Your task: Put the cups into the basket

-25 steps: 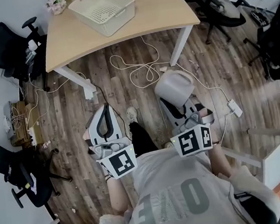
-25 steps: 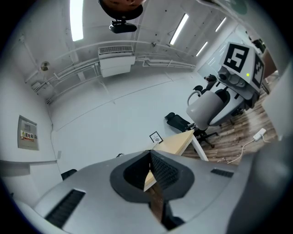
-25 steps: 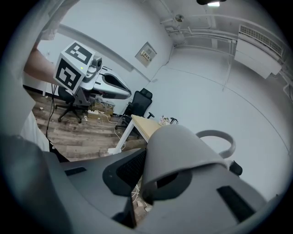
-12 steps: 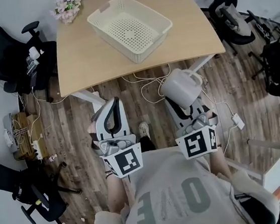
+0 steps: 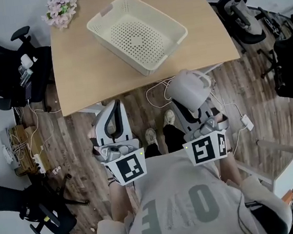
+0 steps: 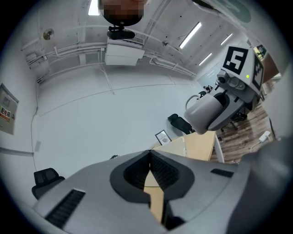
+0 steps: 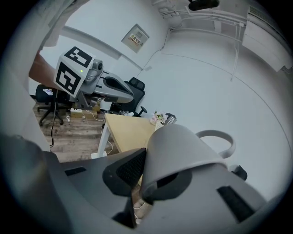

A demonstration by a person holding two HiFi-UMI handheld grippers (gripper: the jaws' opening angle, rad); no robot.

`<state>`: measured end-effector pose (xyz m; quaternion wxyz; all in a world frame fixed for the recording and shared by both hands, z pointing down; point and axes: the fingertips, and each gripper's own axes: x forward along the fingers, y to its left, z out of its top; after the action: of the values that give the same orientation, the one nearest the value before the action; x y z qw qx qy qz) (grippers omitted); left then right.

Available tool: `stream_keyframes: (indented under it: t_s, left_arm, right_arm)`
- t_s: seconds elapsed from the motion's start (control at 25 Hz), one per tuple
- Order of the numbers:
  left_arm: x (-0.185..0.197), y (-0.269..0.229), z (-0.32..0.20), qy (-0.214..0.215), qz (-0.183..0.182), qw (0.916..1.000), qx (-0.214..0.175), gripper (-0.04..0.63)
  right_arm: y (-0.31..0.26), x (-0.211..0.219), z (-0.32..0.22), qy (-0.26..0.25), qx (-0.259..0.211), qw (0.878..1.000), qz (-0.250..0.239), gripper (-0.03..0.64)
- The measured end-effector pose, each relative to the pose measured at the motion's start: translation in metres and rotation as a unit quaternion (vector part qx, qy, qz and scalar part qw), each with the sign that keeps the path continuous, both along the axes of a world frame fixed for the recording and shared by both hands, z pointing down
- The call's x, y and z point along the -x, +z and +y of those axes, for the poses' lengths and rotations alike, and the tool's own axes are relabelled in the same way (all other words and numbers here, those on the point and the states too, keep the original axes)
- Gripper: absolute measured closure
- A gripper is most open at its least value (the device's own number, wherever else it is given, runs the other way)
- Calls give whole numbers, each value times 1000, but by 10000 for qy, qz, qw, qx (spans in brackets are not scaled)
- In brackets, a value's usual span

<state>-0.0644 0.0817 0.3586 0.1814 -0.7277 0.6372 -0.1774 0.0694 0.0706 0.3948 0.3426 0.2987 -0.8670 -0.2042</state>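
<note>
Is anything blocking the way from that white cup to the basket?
Nothing visible does. The cup, clamped in the right hand-held gripper, is beside the table's near edge, and the basket lies open and empty.

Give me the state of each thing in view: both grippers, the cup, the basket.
left gripper: fingers shut, nothing between them.
right gripper: fingers shut on the cup, held in the air.
cup: gripped, off the table, not yet in the basket.
basket: upright on the table, empty.
</note>
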Motion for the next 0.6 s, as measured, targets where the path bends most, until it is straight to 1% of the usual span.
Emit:
stream_keyframes:
  t_s: [0.08,0.16,0.2,0.28,0.4,0.52,0.6]
  left_arm:
    - [-3,1,-14,30,-43,10000,0,588]
    - [-6,0,-30,70,-45,9999,-88,588]
    - [-7,0,-40,51,-80,9999,-71,588]
    - [-6,0,-62,-83,-192,9998,47,588]
    - [-5,-8,-100,-333,-279,9990,98,588]
    - [-4,-19,-138,-533,-233,9982,125,588]
    - [-8,-23,-159,-584,-266,9978,144,588]
  right_arm:
    - [4,0,-17,-23,24,10000,-14,584]
    - [5,2,-39,-78,30,9999,-127,584]
    - [3,4,-52,-120,13,9998,-187,584]
    - [-1,7,-79,-237,-43,9994,-257,584]
    - [-4,8,-121,-449,-100,9987,-199,584]
    - [-8,6,-163,-595,-134,9980,-173,584]
    - [-11,4,-186,-675,-121,9974,-225,584]
